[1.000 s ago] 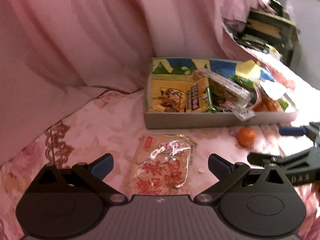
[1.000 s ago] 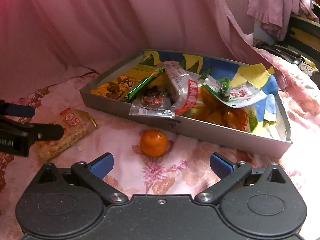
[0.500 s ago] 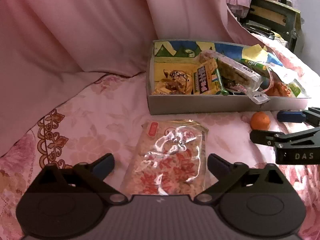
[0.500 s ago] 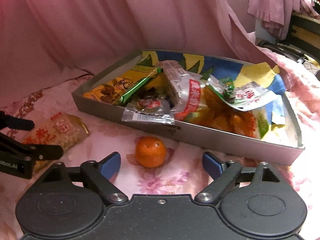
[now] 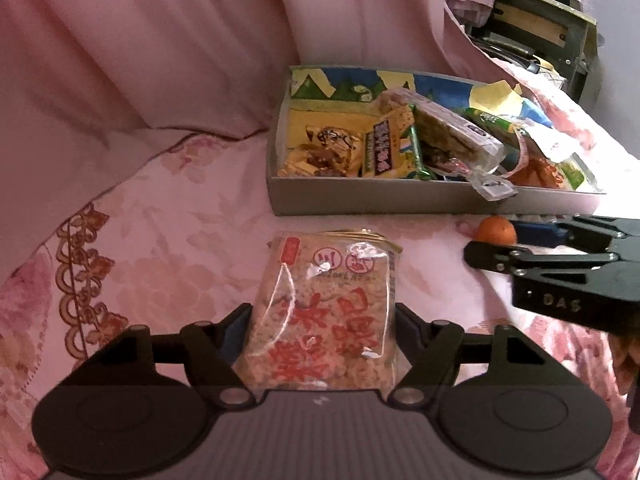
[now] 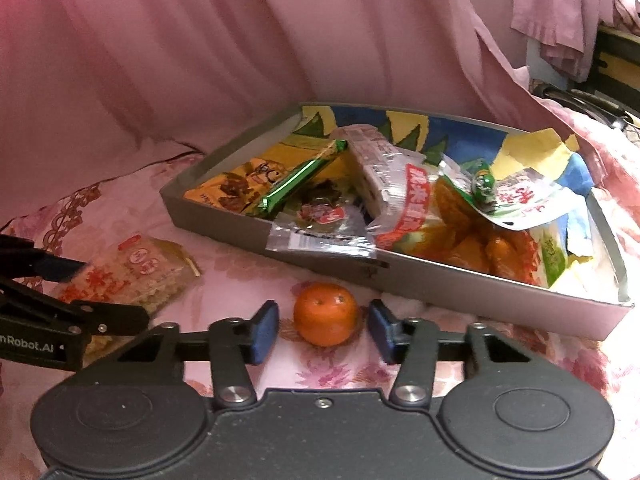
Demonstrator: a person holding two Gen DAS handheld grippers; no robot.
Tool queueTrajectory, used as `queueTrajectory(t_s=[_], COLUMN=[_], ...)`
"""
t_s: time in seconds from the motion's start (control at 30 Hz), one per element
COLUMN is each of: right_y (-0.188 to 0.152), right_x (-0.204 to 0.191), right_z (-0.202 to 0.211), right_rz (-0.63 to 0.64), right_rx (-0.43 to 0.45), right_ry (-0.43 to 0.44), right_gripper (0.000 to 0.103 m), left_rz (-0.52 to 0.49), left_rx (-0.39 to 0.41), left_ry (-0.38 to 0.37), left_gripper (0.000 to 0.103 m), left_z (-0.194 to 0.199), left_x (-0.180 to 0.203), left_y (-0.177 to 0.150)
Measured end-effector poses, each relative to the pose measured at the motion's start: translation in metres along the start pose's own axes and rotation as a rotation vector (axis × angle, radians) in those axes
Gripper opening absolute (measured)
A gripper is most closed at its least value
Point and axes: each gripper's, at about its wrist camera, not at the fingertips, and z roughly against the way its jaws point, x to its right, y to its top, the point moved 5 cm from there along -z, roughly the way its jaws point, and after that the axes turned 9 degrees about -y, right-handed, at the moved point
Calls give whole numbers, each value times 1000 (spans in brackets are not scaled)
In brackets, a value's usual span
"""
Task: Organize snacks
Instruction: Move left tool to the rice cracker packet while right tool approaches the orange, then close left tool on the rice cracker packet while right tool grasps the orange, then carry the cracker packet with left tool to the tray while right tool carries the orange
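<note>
Left wrist view: the rice cracker pack point(image 5: 324, 312) lies flat on the pink flowery cloth point(image 5: 172, 240), low in the middle of the frame, right btwn the two fingers of the left gripper point(image 5: 322, 330). The fingers are closing in on it; both sit tight at the pack's sides and look to be touching it, but a firm squeeze can't be told yet. The gray snack box point(image 5: 400, 200) is in the upper right, full of wrappers. At the right edge the right gripper point(image 5: 498, 234) pokes in w/ the small orange point(image 5: 496, 230) at its tips, just in front of the box. Right wrist view: the orange point(image 6: 326, 314) sits on the cloth point(image 6: 240, 264) in the lower middle, btwn the blue pads point(image 6: 264, 332) of the right gripper point(image 6: 324, 330). The fingers are closing but not on it yet; a thin gap shows on each side. The box point(image 6: 460, 288) is just behind the orange, in the middle and right, w/ a green bar, an orange bag & other packs inside. At the left edge the left gripper point(image 6: 80, 292) sits around the cracker pack point(image 6: 140, 276).
</note>
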Motion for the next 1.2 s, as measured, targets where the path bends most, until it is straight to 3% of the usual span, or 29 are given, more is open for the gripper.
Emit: queueTrajectory(t_s=[0.03, 0.5, 0.87, 1.03, 1.2], right_y=[-1, -11, -24, -25, -14], right_x=[-2, -11, -8, -6, 1], right_z=[-1, 16, 65, 91, 101], right_rz=[2, 19, 37, 37, -2], right_rx=[-8, -48, -61, -22, 41], right_ry=[8, 50, 73, 71, 59], right_gripper=[37, 35, 35, 35, 35], left_rz=[4, 61, 256, 308, 323], left_rx=[-4, -51, -94, -70, 13], left_ry=[1, -29, -140, -121, -93], left_gripper=[77, 76, 75, 75, 75], left_z=[0, 2, 24, 38, 56], left_x=[2, 25, 31, 27, 22], left_y=[0, -8, -20, -19, -8])
